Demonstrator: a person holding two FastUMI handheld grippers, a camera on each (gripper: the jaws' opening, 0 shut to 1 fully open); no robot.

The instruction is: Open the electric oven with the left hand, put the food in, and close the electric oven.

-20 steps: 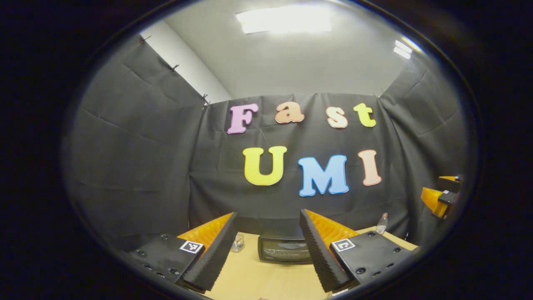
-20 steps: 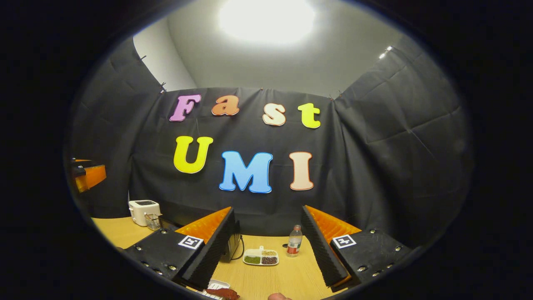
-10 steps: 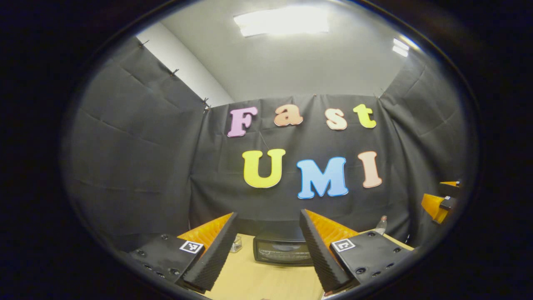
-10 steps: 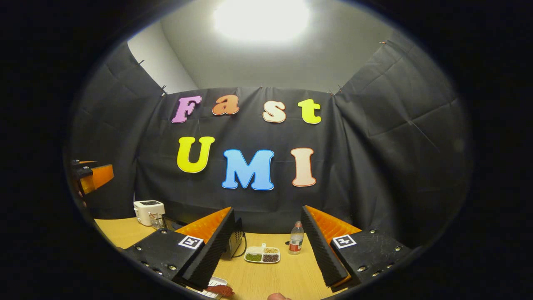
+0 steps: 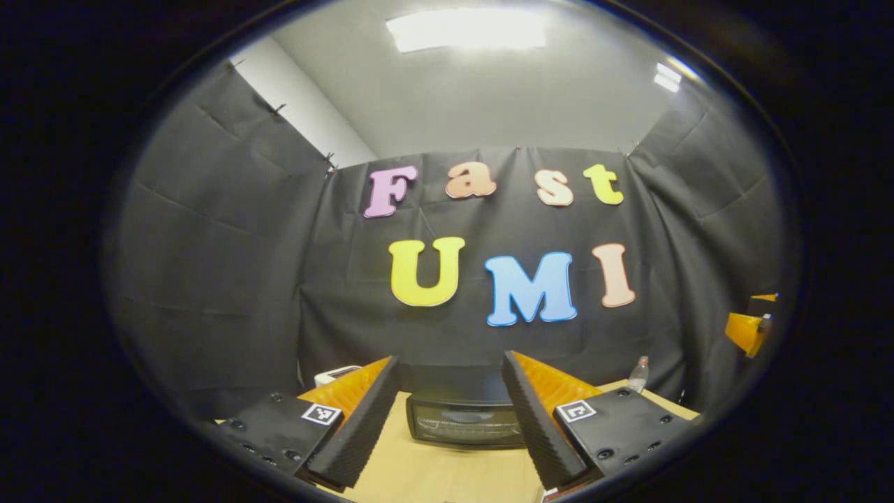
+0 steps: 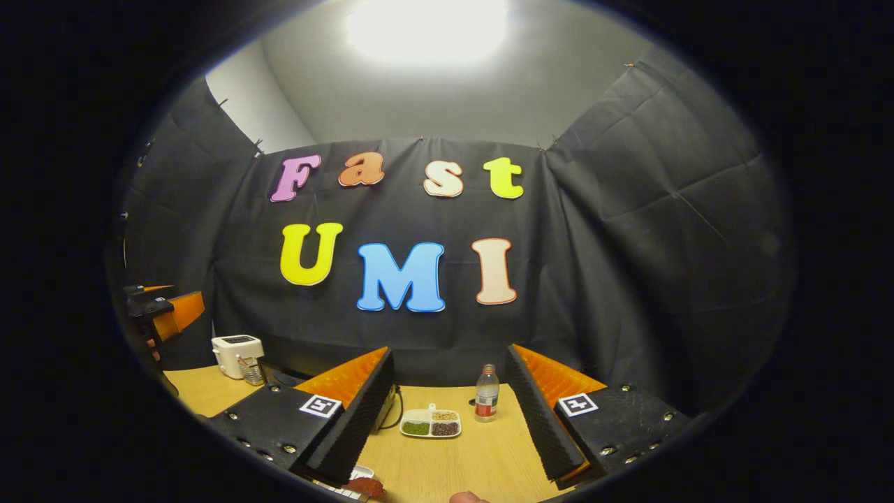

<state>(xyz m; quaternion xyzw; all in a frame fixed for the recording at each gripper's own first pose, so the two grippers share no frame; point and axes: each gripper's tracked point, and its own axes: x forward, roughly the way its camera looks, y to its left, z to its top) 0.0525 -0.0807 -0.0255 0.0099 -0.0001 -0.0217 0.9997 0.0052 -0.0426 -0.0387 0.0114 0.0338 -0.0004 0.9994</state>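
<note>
While the left tool [image 5: 447, 419] hangs open and empty, short of the closed oven [image 5: 464, 423] toward the table's [image 5: 433, 475] far edge, it could miss the door's top. The right tool [image 6: 447, 419], also open, sits above the food [image 6: 368, 485] at the near edge.

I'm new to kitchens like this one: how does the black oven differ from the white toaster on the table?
The oven is black, wide and low, with a glass front; the toaster is white, boxier, with a slotted top. The oven sits between the open left gripper's fingers; the toaster stands off to one side. Both rest on the wooden table.
</note>
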